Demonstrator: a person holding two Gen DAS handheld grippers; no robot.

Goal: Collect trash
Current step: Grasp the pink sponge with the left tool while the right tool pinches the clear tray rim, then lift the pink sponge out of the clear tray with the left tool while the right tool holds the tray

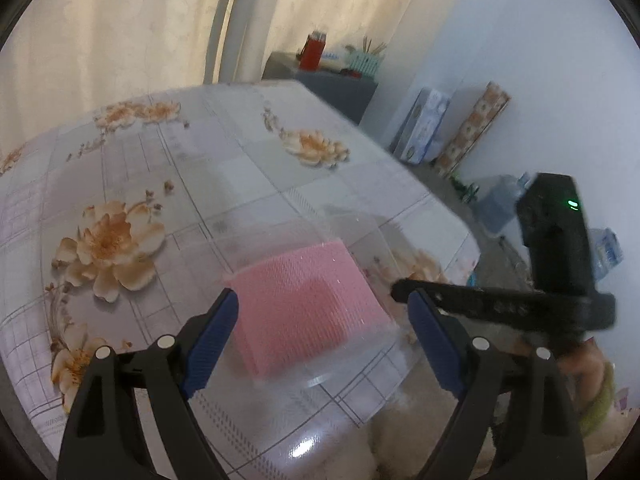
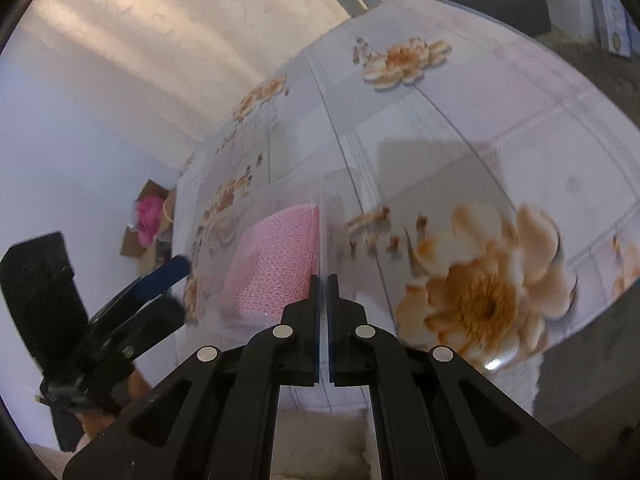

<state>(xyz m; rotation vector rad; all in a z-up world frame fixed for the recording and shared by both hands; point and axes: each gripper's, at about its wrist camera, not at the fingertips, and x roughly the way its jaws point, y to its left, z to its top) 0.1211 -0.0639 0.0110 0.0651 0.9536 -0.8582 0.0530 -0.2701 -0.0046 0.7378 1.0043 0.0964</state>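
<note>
Your right claw [image 2: 324,280] pinches the wall of the clear container [image 1: 360,356] – pink sponge [image 1: 308,304] inside – while your left claw [image 1: 324,312] straddles it, spread wide.

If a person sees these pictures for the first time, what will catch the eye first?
First comes the pink pad inside a clear box, near the edge of the flowered tablecloth. Next, the right gripper is shut on the box's thin wall, while the left gripper stands open around the box.
</note>
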